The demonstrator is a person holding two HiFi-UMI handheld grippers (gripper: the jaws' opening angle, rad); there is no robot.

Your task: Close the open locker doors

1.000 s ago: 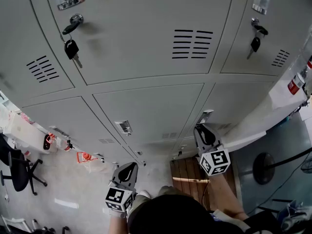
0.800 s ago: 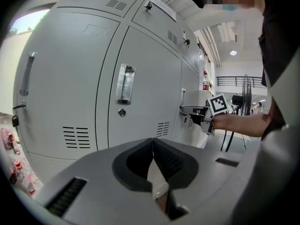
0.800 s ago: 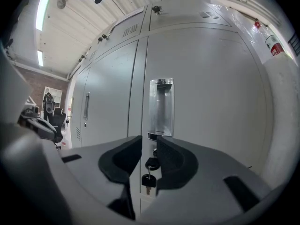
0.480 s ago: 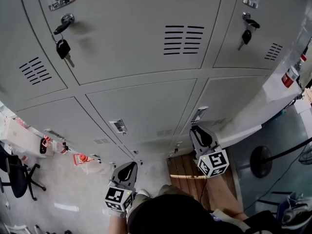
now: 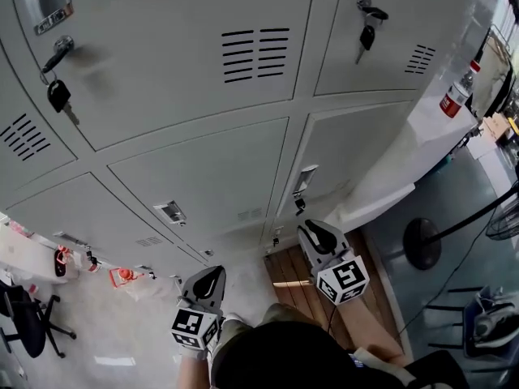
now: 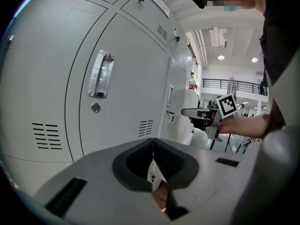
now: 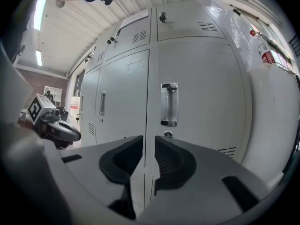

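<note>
- a bank of grey locker doors (image 5: pixel 203 168) fills the head view from 9 o'clock round through 12 to 3 o'clock. each door that shows lies flush or nearly flush with its frame, and i cannot tell whether any is slightly ajar.
- the left gripper (image 5: pixel 209 282) sits between 6 and 7 o'clock in the head view and points toward the lower lockers. in its own view the jaw tips meet, with nothing between them.
- the right gripper (image 5: pixel 312 233) sits at about 5 o'clock, nearer the lockers and well apart from the left one. its jaws have just been closing and stand a narrow slit apart, gripping nothing. the seam between two lockers shows through the slit.
- straight ahead in the right gripper view, from 12 to 2 o'clock, is a lower door (image 7: pixel 201 107). it has a clear handle (image 7: pixel 169 104) and a round lock (image 7: pixel 168 134) just under the handle. the gripper is not touching this door.
- in the left gripper view a second handle (image 6: pixel 101 75) sits at 10 o'clock on the door in front of that gripper, and the other gripper shows at 3 o'clock.
- a black key (image 5: pixel 57 96) hangs from an upper door's lock at 10 o'clock in the head view. another key (image 5: pixel 366 36) hangs at 1 o'clock.
- a bottle with a red label (image 5: pixel 455 97) shows at 2 o'clock, beside the end of the locker bank.
- wooden boards (image 5: pixel 282 274) lie on the floor at 5 o'clock, below the right gripper.
</note>
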